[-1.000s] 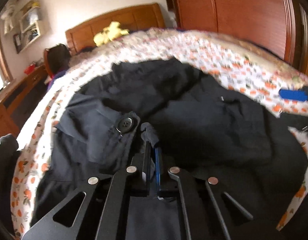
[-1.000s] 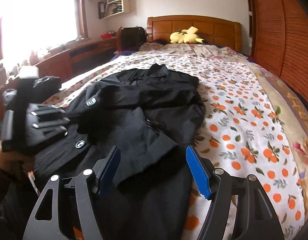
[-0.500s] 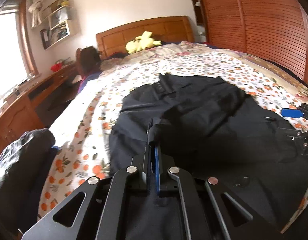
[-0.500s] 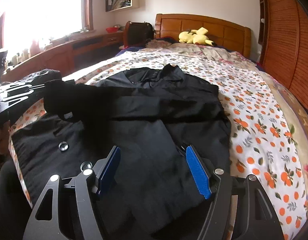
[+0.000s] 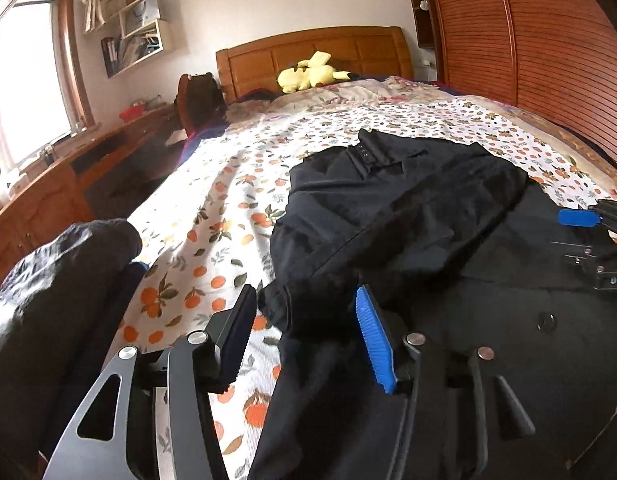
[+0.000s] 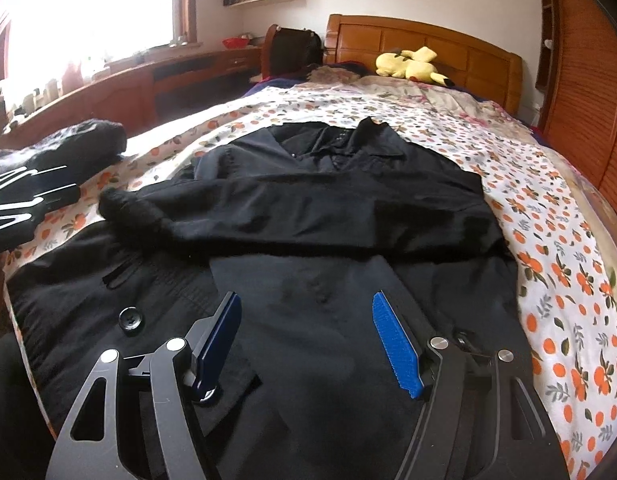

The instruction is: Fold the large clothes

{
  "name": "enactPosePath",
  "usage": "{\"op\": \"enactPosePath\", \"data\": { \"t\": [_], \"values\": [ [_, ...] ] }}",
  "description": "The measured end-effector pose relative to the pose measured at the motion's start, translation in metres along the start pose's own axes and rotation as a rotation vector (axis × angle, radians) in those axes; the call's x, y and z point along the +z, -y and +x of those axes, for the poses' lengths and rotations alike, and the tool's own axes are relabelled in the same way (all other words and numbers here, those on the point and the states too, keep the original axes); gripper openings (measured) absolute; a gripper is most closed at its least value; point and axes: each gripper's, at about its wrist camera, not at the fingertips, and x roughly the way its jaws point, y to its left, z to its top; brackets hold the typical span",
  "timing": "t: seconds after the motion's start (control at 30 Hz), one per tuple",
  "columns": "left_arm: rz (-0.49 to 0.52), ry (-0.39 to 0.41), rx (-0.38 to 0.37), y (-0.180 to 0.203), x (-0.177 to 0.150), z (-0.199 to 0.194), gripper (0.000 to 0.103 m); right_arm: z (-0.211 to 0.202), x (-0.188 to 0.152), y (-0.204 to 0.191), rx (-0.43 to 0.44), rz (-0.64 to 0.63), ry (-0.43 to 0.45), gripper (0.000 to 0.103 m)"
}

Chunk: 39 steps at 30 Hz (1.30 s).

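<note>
A large black coat (image 6: 308,208) lies spread on the flower-patterned bed (image 6: 548,240), collar toward the headboard. One sleeve (image 6: 292,216) is folded across its chest, and the sleeve's cuff (image 5: 308,308) rests at the coat's left edge. My left gripper (image 5: 304,294) is opening, with the cuff loose between its fingers and neither pad pressing on it. It also shows at the left edge of the right wrist view, left gripper (image 6: 24,204). My right gripper (image 6: 307,298) hovers open over the coat's lower front, near a black button (image 6: 129,319), with nothing between its fingers.
A dark heap of clothes (image 5: 56,280) sits at the bed's left edge. A yellow plush toy (image 6: 412,64) lies by the wooden headboard (image 6: 448,46). A desk (image 6: 168,76) runs along the left, and a slatted wardrobe (image 5: 528,60) stands on the right.
The left gripper carried the sleeve cuff leftward across the coat, then opened and let it go. The right gripper stayed open and drifted over the coat's lower part.
</note>
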Motion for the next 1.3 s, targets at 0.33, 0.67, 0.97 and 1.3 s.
{"op": "enactPosePath", "data": {
  "t": [0.33,0.67,0.97,1.3],
  "values": [
    [-0.032,-0.044,-0.051,-0.007,0.001,0.015,0.060,0.002,-0.004,-0.005,-0.008,-0.022,-0.013,0.065],
    [-0.067,-0.131,-0.078,-0.011,0.022,0.051,0.050,-0.005,-0.006,0.001,-0.010,-0.034,-0.002,0.065],
    [-0.039,-0.152,-0.096,-0.005,0.011,0.050,0.006,-0.013,-0.007,0.007,-0.011,-0.027,0.012,0.065],
    [-0.015,-0.028,-0.172,0.029,-0.003,-0.034,0.005,-0.015,-0.007,0.010,-0.016,-0.023,0.017,0.065]
  ]
}}
